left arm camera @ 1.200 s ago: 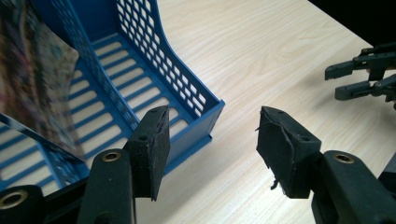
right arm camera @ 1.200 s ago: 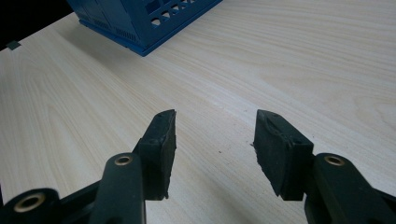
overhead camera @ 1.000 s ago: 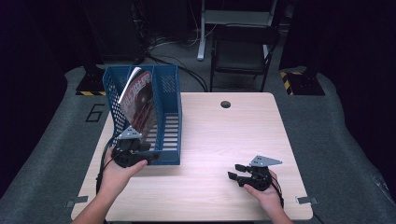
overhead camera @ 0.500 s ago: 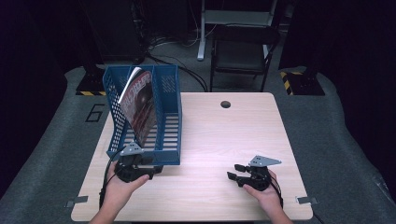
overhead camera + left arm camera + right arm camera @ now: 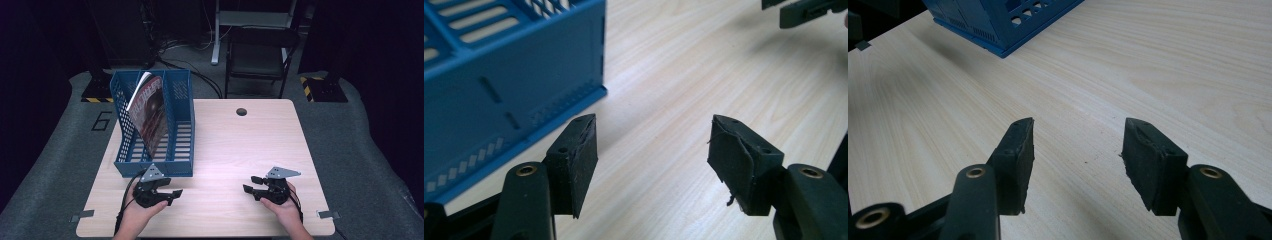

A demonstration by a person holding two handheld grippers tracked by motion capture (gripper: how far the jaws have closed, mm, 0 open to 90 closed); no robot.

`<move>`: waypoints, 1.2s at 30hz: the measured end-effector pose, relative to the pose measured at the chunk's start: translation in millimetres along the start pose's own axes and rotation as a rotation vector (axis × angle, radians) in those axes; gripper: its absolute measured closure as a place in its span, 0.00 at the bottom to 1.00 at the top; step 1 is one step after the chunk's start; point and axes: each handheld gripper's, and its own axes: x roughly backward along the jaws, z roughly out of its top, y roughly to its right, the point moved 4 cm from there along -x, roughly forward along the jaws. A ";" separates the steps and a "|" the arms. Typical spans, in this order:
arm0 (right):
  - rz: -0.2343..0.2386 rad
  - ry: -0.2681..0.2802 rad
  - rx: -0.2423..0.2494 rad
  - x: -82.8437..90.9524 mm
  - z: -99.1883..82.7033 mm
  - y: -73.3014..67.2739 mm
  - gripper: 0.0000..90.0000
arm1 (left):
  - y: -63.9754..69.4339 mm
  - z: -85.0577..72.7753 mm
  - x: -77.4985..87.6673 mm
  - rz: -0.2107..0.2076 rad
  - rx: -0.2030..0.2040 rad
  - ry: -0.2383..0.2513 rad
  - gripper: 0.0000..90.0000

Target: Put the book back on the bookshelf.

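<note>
Near the blue file rack (image 5: 172, 150), the left gripper (image 5: 172, 194) has just been opening, empty; the right gripper (image 5: 250, 184) rests agape on the bench (image 5: 240, 145).

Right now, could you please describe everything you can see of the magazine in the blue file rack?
The magazine has a glossy, dark red printed cover and pale page edges. It stands on its lower edge in the left slot of the blue file rack, tilted so its top leans toward the perforated left wall. Its upper corner rises above the rim. Nothing grips it.
</note>
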 end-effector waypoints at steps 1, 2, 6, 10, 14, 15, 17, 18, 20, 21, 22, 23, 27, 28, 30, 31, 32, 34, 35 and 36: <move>0.004 -0.005 0.001 0.1 -0.1 0.1 0.51 | 1.1 -2.1 -2.8 -0.004 -0.007 -0.008 0.40; 0.004 -0.006 -0.006 0.1 -0.3 -0.2 0.50 | 2.0 -4.2 -5.6 -0.004 -0.015 -0.013 0.40; 0.007 -0.005 0.008 -0.1 0.1 0.6 0.50 | 4.5 -11.1 -15.4 -0.017 -0.017 -0.026 0.40; 0.009 -0.005 0.011 -0.3 0.2 0.7 0.50 | 5.9 -16.7 -23.1 -0.011 -0.022 -0.034 0.41; 0.006 -0.010 -0.001 -0.5 -0.1 -0.5 0.50 | 8.7 -21.8 -30.9 -0.027 -0.023 -0.040 0.41; 0.007 -0.009 0.006 -0.7 0.0 0.0 0.51 | 9.5 -22.8 -33.1 -0.030 -0.024 -0.043 0.41; 0.005 -0.013 0.000 -0.4 -0.1 -0.6 0.50 | 11.3 -24.9 -37.6 -0.037 -0.035 -0.058 0.41; 0.004 -0.013 0.000 -0.4 0.0 -0.6 0.51 | 12.3 -25.6 -39.6 -0.038 -0.043 -0.062 0.41; 0.004 -0.011 0.004 -0.4 0.0 -0.8 0.50 | 14.6 -27.2 -43.3 -0.048 -0.059 -0.079 0.41; 0.004 -0.011 0.004 -0.5 0.0 -1.0 0.51 | 15.5 -27.6 -44.9 -0.044 -0.063 -0.081 0.41; 0.003 -0.010 0.004 -0.6 -0.1 -1.0 0.51 | 16.6 -28.1 -46.2 -0.052 -0.067 -0.089 0.41; 0.004 -0.013 0.006 -0.5 -0.1 -0.9 0.51 | 18.2 -28.6 -48.2 -0.047 -0.068 -0.082 0.41; 0.001 -0.011 0.006 -0.5 -0.1 -1.1 0.51 | 22.3 -30.7 -52.3 -0.060 -0.089 -0.099 0.41; 0.004 -0.013 0.007 -0.5 -0.1 -1.2 0.50 | 23.6 -31.5 -53.2 -0.066 -0.089 -0.102 0.41; 0.004 -0.016 0.006 -0.3 -0.1 -1.7 0.50 | 25.1 -32.8 -54.9 -0.063 -0.101 -0.112 0.41; 0.006 -0.019 0.012 -0.3 -0.1 -1.5 0.50 | 25.6 -33.3 -55.6 -0.070 -0.107 -0.116 0.41; 0.005 -0.018 0.011 -0.5 0.0 -1.7 0.51 | 26.8 -33.9 -56.4 -0.071 -0.103 -0.119 0.41; 0.002 -0.015 0.011 -1.0 0.0 -1.9 0.51 | 28.1 -34.4 -57.2 -0.079 -0.109 -0.120 0.41; 0.005 -0.015 0.009 -1.0 0.1 -2.3 0.50 | 28.5 -34.5 -57.4 -0.073 -0.113 -0.121 0.41; 0.006 -0.017 0.011 -1.0 0.0 -2.3 0.51 | 28.5 -34.4 -57.6 -0.075 -0.119 -0.121 0.41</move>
